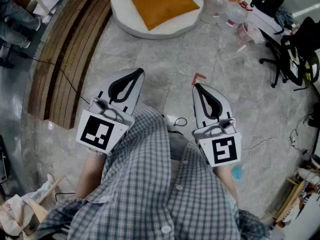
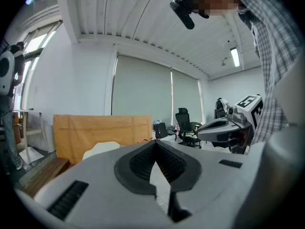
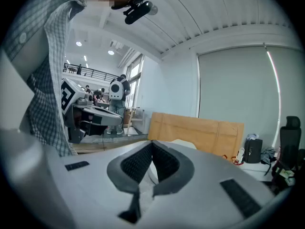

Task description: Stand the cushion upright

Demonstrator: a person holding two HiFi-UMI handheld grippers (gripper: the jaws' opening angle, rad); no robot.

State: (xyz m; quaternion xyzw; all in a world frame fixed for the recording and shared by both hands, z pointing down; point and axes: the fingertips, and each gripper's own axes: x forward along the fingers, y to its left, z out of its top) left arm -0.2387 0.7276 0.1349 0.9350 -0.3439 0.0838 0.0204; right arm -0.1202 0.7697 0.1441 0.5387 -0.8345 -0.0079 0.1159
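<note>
Not started yet: orange cushion (image 1: 165, 5) lies flat on the white seat (image 1: 125, 15) at 12 o'clock. Left gripper (image 1: 136, 73) and right gripper (image 1: 198, 87) both closed, empty.

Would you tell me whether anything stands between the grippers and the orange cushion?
Nothing visible does: only grey stone floor separates the left gripper and right gripper from the orange fabric cushion on the white round seat.
</note>
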